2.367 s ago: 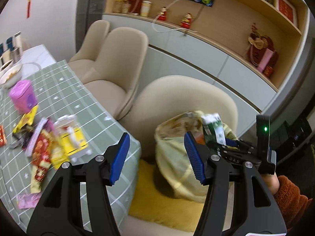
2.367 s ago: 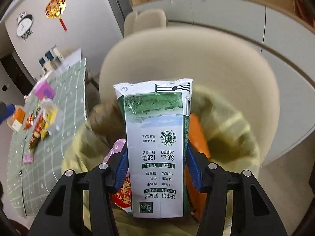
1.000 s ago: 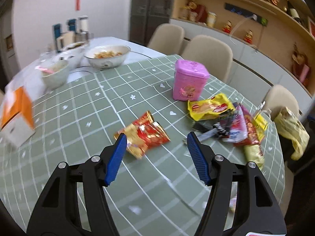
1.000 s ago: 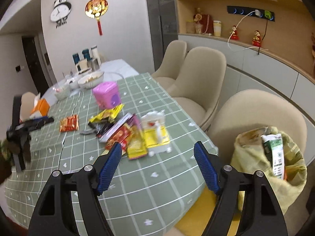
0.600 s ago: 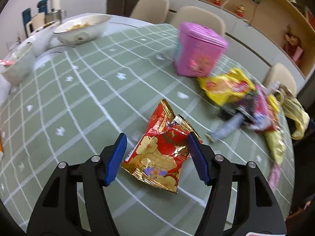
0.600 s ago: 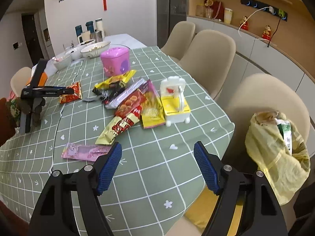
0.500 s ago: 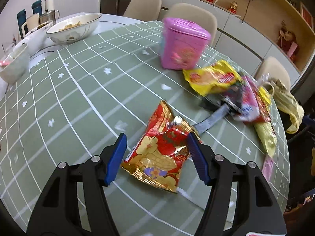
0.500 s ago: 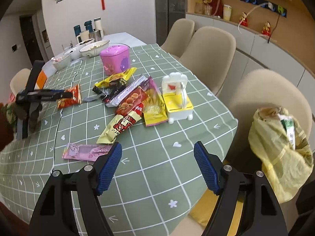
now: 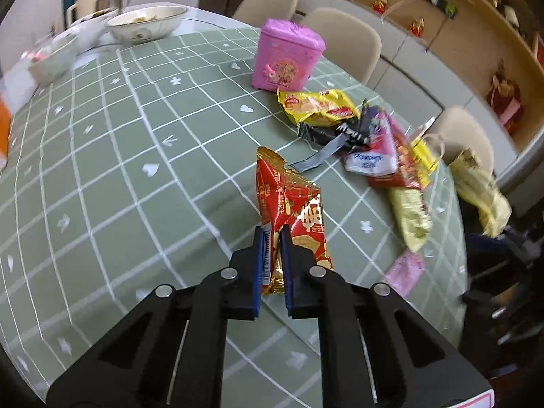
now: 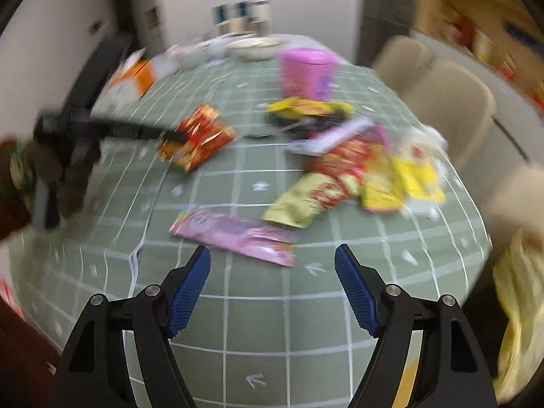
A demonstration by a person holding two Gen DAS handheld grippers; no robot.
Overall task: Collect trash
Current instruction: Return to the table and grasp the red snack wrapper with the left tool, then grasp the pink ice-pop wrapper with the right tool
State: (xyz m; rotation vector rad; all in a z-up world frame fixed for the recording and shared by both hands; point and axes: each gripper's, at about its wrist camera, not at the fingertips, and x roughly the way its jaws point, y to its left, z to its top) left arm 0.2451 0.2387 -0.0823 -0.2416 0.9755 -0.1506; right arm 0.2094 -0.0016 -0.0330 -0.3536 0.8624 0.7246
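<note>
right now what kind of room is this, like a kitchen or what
Most likely a home dining room. A round table under a green checked tablecloth is ringed by beige upholstered chairs, used bowls stand at its far side, and a built-in shelf of ornaments lines the wall.

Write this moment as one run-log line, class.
left gripper: shut on crinkled red-and-gold foil snack packet | right gripper: open, above flat pink wrapper | green checked tablecloth: wrappers remain
</note>
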